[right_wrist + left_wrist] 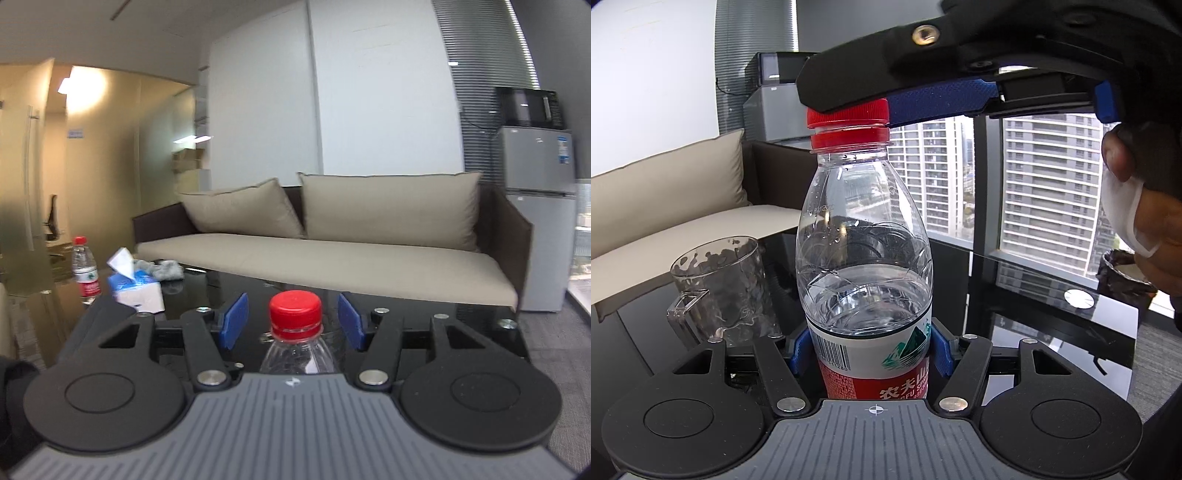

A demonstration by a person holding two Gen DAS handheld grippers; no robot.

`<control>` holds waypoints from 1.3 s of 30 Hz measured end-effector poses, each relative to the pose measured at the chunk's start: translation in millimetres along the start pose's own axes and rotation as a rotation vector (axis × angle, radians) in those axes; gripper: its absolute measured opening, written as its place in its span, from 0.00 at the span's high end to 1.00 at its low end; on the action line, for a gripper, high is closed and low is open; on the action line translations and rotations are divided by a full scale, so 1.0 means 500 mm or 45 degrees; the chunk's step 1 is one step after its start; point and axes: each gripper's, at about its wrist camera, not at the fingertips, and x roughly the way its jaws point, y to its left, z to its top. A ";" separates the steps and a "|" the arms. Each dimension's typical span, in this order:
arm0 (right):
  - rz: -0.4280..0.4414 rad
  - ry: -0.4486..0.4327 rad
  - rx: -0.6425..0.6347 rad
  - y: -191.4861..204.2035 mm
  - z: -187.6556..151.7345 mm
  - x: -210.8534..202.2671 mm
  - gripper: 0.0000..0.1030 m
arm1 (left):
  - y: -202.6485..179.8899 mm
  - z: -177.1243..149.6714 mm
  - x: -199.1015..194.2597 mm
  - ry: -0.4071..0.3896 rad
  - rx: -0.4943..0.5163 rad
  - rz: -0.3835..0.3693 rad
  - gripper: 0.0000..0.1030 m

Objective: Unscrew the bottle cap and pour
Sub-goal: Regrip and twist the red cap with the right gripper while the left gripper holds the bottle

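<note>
Clamping the bottle (864, 258), the left hand-held gripper (870, 356) holds it while the right hand-held gripper (293, 321) stands spread around the cap (294, 308).

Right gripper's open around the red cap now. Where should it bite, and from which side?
Grip the red cap on its ribbed side wall, above the separate ring at the neck. Come in level, as the right gripper already sits, one pad on each side. The bottle stands upright, held at its label by the left gripper, so a squeeze across the cap probably suits twisting.

Left gripper (870, 356): lower centre, jaws clamped. Right gripper (293, 319): lower centre, blue pads (233, 321) parted, touching nothing.
</note>
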 end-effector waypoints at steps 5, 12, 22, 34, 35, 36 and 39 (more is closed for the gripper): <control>-0.071 -0.003 -0.038 0.024 0.004 0.004 0.50 | 0.027 -0.017 -0.024 -0.004 -0.006 -0.002 0.44; -0.072 0.032 -0.052 0.025 0.006 0.010 0.68 | 0.037 -0.015 -0.029 -0.002 -0.003 -0.004 0.44; 0.085 0.029 0.008 -0.026 0.007 -0.004 0.68 | 0.004 0.006 -0.007 0.006 -0.003 -0.005 0.44; 0.043 0.032 -0.008 -0.007 0.007 -0.001 0.65 | 0.009 0.003 -0.002 0.006 -0.007 -0.006 0.44; 0.046 0.037 -0.009 -0.006 0.007 0.001 0.65 | 0.016 -0.003 -0.002 0.004 -0.009 -0.008 0.44; 0.047 0.039 -0.011 -0.004 0.006 0.002 0.65 | 0.015 -0.004 -0.002 0.004 -0.010 -0.008 0.44; 0.044 0.037 -0.020 -0.001 0.005 0.003 0.65 | 0.012 -0.006 -0.001 0.004 -0.010 -0.006 0.44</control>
